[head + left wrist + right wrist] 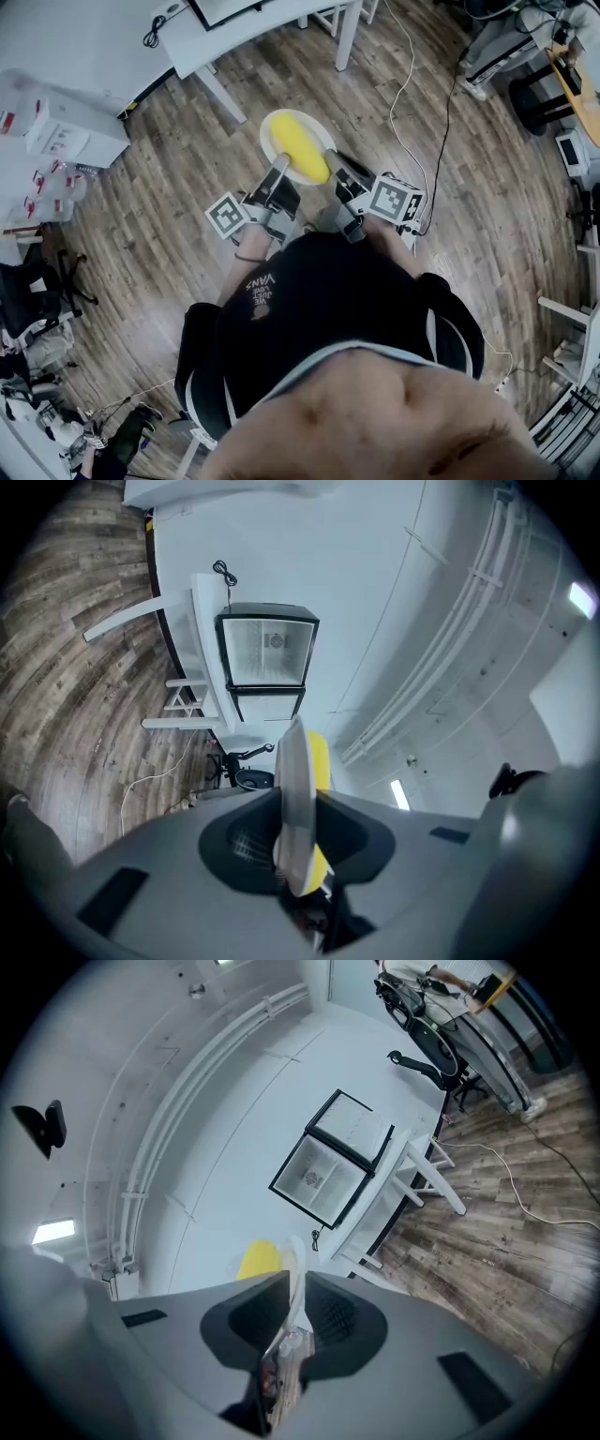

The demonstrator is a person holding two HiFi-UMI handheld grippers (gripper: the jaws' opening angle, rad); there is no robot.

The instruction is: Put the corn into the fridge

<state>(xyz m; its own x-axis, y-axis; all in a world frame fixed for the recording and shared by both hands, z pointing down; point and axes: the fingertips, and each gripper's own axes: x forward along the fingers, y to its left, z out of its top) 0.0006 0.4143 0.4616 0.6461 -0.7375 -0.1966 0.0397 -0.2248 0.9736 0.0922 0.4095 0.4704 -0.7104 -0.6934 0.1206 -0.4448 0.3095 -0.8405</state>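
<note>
A yellow corn cob [303,150] lies on a white plate [277,127], held above the wooden floor in front of the person. My left gripper [278,167] is shut on the plate's near left rim, and my right gripper [331,161] is shut on its near right rim. In the left gripper view the plate [292,780] stands edge-on between the jaws of the left gripper [295,832], with the corn [321,757] behind it. The right gripper [294,1312] pinches the thin plate rim [296,1283], with the corn [260,1260] to its left. Ahead, a small glass-door fridge [265,653] [333,1162] stands shut on a white table.
A white table [246,28] stands ahead in the head view. Black and white cables [412,112] run across the floor to the right. White shelves with boxes [56,131] are at the left, and chairs and equipment [562,84] are at the right.
</note>
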